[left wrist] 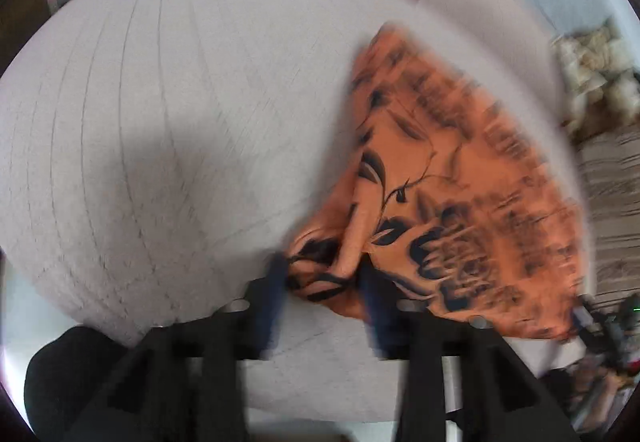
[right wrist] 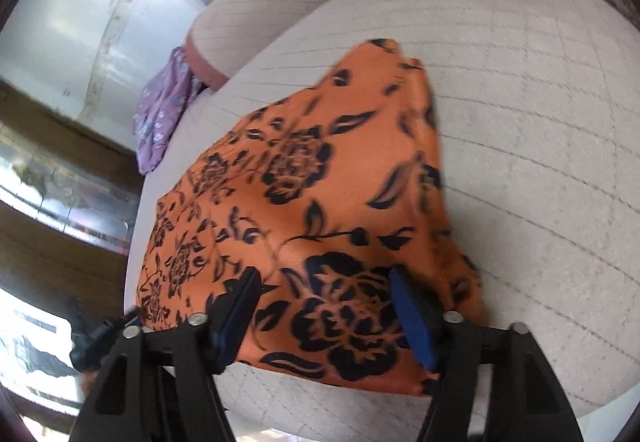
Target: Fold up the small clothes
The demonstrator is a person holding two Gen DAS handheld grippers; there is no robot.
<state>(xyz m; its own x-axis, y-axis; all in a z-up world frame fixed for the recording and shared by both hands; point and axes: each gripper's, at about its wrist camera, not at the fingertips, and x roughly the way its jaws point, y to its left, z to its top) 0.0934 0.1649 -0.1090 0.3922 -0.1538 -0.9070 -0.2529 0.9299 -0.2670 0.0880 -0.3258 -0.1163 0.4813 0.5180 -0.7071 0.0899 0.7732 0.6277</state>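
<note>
Oddly, only the right wrist view shows the purple cloth (right wrist: 162, 114) at left. The orange floral garment (right wrist: 320, 210) lies on the quilted cushion (right wrist: 540, 162). Right gripper (right wrist: 324, 318) straddles it, jaws apart; left gripper (left wrist: 324, 282) brackets a bunched corner, grip uncertain through blur. No writing shows.

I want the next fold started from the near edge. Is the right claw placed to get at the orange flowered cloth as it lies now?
Probably yes. The right claw stands open astride the near edge of the orange flowered cloth, and nothing lies between them on the quilted cushion.
</note>
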